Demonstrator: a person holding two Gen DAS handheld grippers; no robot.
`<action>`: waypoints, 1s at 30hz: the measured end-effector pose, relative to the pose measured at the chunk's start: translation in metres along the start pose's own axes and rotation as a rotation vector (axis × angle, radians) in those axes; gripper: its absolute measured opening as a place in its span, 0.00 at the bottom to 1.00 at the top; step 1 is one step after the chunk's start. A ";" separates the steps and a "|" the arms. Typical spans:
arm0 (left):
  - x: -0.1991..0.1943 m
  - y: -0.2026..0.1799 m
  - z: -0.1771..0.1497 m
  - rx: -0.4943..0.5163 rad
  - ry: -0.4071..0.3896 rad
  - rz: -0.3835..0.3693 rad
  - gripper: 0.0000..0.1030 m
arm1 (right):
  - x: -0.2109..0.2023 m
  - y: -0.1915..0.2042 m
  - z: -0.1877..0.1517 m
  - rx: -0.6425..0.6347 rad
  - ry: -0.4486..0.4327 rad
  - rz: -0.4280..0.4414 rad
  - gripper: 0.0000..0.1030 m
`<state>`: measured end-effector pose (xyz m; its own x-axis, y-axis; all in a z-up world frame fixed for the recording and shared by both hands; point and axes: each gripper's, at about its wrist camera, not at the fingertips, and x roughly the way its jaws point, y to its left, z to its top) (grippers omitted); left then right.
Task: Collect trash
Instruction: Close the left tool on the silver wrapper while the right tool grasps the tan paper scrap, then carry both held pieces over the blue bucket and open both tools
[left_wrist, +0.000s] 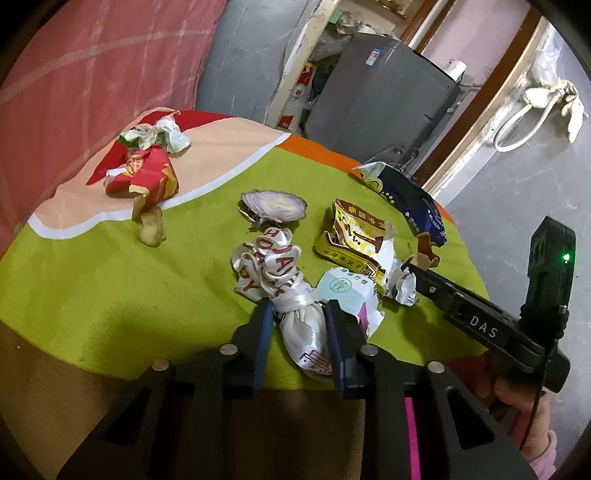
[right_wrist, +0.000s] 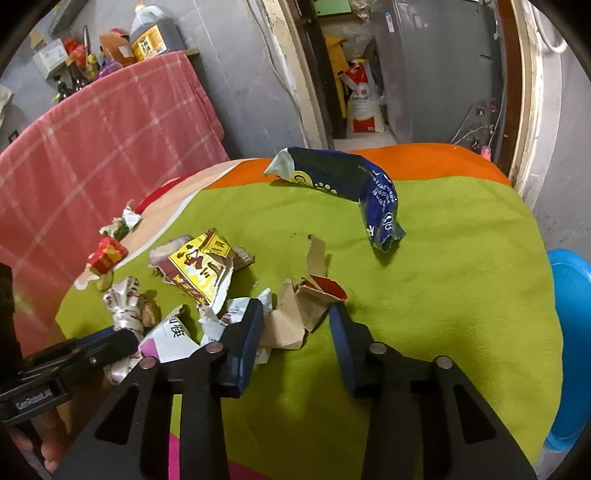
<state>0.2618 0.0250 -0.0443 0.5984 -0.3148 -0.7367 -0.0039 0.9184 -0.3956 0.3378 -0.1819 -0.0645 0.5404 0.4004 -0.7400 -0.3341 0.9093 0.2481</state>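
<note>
Trash lies scattered on a table under a green cloth (left_wrist: 110, 280). In the left wrist view my left gripper (left_wrist: 299, 305) is shut on a white satin pouch (left_wrist: 304, 332), its blue pads pressing the tied neck. In the right wrist view my right gripper (right_wrist: 295, 309) is shut on a torn brown cardboard scrap (right_wrist: 291, 317) with a red inner face. A yellow snack wrapper (left_wrist: 351, 236) (right_wrist: 199, 269), a white and teal paper packet (left_wrist: 343, 291) and crumpled paper lie between the two grippers. A blue bag (right_wrist: 354, 188) lies farther back.
An onion slice (left_wrist: 275, 205), a ginger piece (left_wrist: 151, 230), a red wrapper (left_wrist: 147, 173) and a white wad (left_wrist: 168, 134) lie at the left. A blue plastic basin (right_wrist: 569, 332) stands off the table's right edge. A pink plaid cloth (right_wrist: 92, 147) hangs behind.
</note>
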 end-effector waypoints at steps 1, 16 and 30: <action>0.000 0.000 0.000 -0.008 0.000 -0.003 0.19 | 0.000 0.000 0.000 0.001 0.000 0.003 0.31; -0.035 -0.013 -0.009 0.013 -0.133 -0.030 0.08 | -0.022 0.002 -0.011 -0.015 -0.098 0.001 0.09; -0.051 -0.096 -0.024 0.207 -0.294 -0.124 0.08 | -0.129 -0.006 -0.048 -0.091 -0.453 -0.116 0.09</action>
<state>0.2129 -0.0533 0.0180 0.7883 -0.3724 -0.4897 0.2270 0.9159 -0.3311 0.2331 -0.2441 0.0000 0.8536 0.3240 -0.4080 -0.3067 0.9455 0.1092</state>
